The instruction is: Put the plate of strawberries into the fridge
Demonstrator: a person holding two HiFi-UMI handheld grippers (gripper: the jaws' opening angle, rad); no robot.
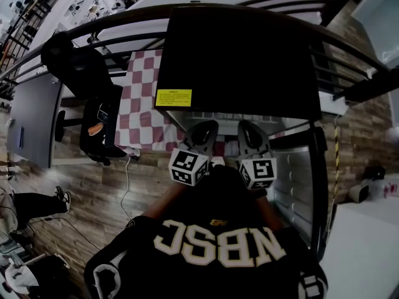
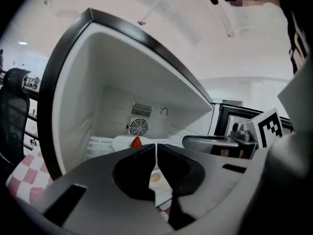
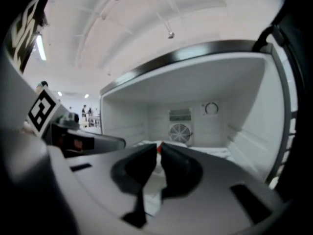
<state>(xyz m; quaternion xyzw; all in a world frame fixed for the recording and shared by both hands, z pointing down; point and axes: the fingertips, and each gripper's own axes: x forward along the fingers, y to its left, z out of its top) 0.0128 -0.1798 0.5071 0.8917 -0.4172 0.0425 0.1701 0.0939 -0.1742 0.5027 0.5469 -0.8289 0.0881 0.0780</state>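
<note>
The fridge (image 1: 237, 61) stood wide open, and there sat the white plate (image 2: 122, 143) deep inside on the white floor of the compartment, just below the round fan grille (image 2: 139, 127) on the back wall. One red strawberry (image 2: 136, 142) poked up from it; anything else on the plate was hidden behind the tool. In the right gripper view only a red speck showed above the jaw tips.

The left tool (image 2: 156, 150) had its jaws pressed together with nothing gripped, clear of the plate. The right tool (image 3: 159, 152) matched it, jaws closed up and empty. The two hung side by side at the fridge mouth.

The door (image 1: 293, 185) swung out to the right. A yellow label (image 1: 173, 98) sat on the fridge's black top. To the left was a worktop (image 1: 140, 98) under a red-and-white checked cloth, a black chair (image 1: 81, 67) beyond it, and a wood-plank floor (image 1: 118, 185) below.
</note>
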